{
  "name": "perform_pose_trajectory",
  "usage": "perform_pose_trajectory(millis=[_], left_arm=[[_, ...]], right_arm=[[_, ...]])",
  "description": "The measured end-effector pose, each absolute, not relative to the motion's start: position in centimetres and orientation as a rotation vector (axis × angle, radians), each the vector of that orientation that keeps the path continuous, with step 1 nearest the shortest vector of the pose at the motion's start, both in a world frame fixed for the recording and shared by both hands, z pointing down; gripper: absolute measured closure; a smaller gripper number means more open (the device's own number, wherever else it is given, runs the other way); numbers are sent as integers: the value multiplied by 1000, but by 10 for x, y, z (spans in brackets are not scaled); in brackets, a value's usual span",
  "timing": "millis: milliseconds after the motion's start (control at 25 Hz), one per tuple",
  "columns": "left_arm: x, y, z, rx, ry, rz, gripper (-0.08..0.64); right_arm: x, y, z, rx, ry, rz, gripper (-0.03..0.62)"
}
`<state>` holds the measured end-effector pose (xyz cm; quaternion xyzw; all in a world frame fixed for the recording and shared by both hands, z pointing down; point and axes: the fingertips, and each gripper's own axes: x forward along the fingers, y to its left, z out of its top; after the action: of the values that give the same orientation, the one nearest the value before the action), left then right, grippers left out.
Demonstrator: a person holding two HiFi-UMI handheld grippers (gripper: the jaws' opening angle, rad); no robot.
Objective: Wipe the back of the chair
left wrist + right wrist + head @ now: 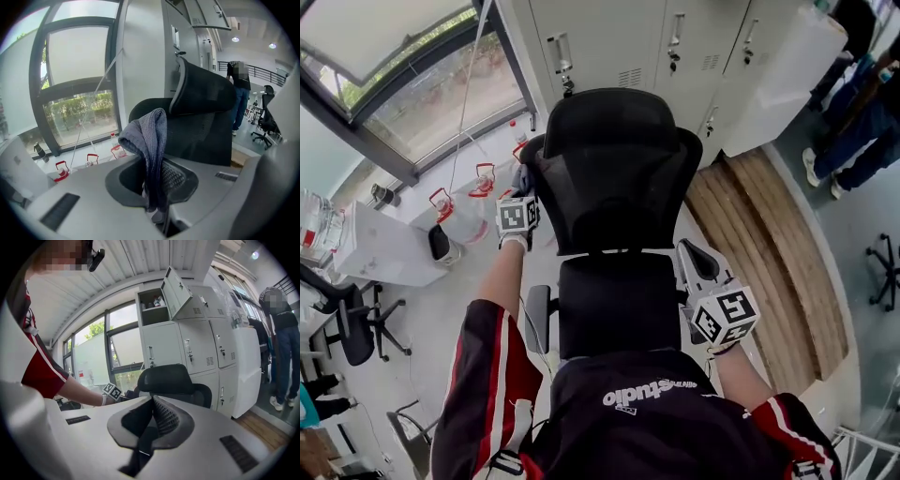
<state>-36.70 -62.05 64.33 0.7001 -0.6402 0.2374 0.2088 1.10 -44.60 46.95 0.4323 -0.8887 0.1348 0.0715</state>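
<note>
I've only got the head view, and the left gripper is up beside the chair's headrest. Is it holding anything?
Observer: Yes. The left gripper view shows the left gripper shut on a grey cloth, which sticks out past the jaws and folds over.
Operator: Is the cloth touching the chair?
Observer: I can't tell. In that view the cloth overlaps the chair, but contact isn't clear.
Operator: And the right gripper?
Observer: Its own view shows the right gripper shut, with nothing between the jaws.
</note>
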Motion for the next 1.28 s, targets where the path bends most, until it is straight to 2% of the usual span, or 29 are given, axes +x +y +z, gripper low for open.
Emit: perform_pose_trajectory(millis=[640, 1280], left_arm=[[-304, -670, 655, 1983, -1732, 665, 505], [-168, -700, 669, 2166, -1514, 654, 505]], right_arm=[[57, -467, 480, 1426, -2610, 437, 595], [124, -466, 488, 1638, -2499, 449, 595]])
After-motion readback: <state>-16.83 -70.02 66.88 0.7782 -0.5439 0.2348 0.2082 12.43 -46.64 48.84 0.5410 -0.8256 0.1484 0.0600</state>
